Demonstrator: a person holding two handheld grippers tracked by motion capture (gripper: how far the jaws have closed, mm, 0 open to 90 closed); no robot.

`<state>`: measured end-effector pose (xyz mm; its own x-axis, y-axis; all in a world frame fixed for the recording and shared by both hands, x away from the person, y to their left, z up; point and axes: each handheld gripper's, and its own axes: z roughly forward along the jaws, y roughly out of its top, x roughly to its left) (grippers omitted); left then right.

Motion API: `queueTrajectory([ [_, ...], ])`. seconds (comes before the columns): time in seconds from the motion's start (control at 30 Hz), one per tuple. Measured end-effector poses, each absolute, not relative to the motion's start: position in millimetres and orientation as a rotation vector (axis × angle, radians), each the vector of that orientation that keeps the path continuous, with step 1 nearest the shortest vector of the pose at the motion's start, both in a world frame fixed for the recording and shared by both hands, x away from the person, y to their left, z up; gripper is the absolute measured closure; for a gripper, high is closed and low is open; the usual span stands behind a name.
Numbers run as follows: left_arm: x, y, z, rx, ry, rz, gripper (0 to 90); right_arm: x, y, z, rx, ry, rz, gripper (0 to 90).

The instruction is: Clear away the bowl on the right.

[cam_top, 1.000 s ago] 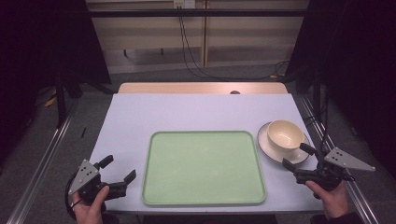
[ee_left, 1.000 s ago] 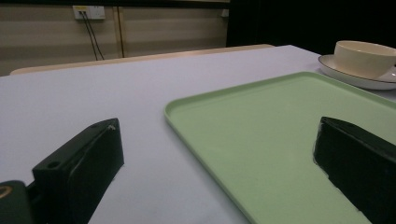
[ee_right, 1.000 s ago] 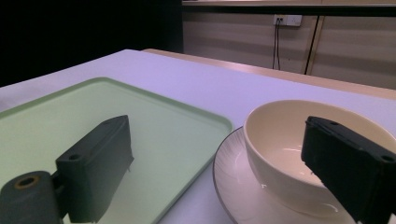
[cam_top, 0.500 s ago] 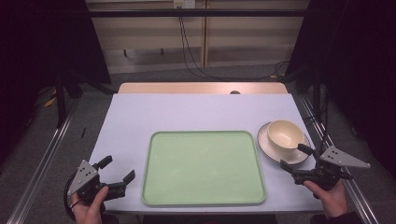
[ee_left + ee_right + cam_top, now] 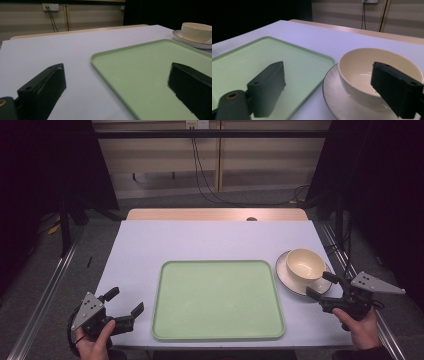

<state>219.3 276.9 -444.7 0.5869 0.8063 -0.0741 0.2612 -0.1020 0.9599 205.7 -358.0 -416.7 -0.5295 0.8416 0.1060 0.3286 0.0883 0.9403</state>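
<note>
A cream bowl [image 5: 305,263] stands on a white saucer [image 5: 284,271] at the right of the table, beside a pale green tray [image 5: 217,300]. My right gripper [image 5: 320,285] is at the saucer's near right rim, open. Its jaws have just been closing a little. In the right gripper view the bowl [image 5: 372,72] and saucer [image 5: 337,100] sit just ahead of the right gripper [image 5: 329,75], one jaw over the bowl's mouth, the other left of the saucer, and no pad presses on them. My left gripper [image 5: 126,300] rests open left of the tray, with nothing between its jaws.
The tray [image 5: 150,70] lies bare at the middle near side of the lilac table [image 5: 210,240]. A wooden strip [image 5: 215,214] runs along the far edge. Metal rails [image 5: 45,290] flank the table, and cables [image 5: 200,170] hang down behind it.
My right gripper has shifted slightly left and forward, closer to the saucer's near rim. The left gripper, tray, bowl and saucer have not moved.
</note>
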Motion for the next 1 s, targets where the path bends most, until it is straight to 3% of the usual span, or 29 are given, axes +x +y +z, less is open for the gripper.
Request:
queueTrajectory([
  [0.23, 220.2, 276.8, -444.8, 1.655, 0.901, 0.581, 1.7, 212.5, -359.7, -413.8, 1.191, 1.994, 1.405, 13.6],
  [0.33, 220.1, 276.9, -445.0, 1.654, 0.903, 0.583, 1.7, 213.3, -363.7, -412.1, 1.196, 2.0, 1.388, 19.3],
  [0.67, 219.5, 276.4, -445.3, 1.64, 0.912, 0.578, 1.7, 218.4, -378.0, -409.4, 1.217, 1.907, 1.33, 14.6],
  [1.0, 219.7, 276.9, -445.5, 1.641, 0.918, 0.578, 1.7, 227.8, -391.7, -404.6, 1.272, 1.916, 1.333, 18.4],
])
